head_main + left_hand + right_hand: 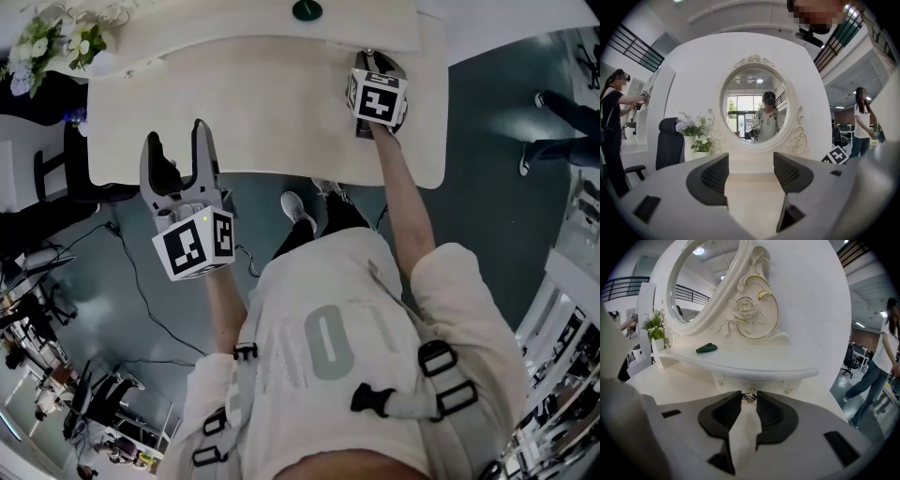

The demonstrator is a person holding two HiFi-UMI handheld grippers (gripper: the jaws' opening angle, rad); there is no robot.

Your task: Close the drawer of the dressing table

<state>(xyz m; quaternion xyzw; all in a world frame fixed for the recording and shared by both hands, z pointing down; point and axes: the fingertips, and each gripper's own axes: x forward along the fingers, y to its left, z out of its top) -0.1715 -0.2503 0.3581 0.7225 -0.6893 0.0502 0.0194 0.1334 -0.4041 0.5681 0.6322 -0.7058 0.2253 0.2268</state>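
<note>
1. Drawer (pixel 733 382) belongs to the dressing table (pixel 262 112), whose pale top fills the head view, with a round mirror (pixel 754 105) rising behind it.
2. A curved shelf (pixel 740 363) runs below the mirror. The drawer sits directly under it at the table's right, its small front facing the right gripper. From this low angle I cannot tell how far it stands out, though it looks close to home.
3. Left gripper (pixel 178 173) hangs over the table's front edge, released, its jaws wide apart with only bare tabletop between them. It has no part in this step.
4. Right gripper (pixel 749 399) is clenched on the drawer knob (pixel 749 394), its jaws nearly together with the knob pinched at their very tips.
5. To do the step well, push straight along the drawer's run, level and without twisting, since such a shallow tip grip could slip. Ease off near the end so the front seats flush, and only then let go.
</note>
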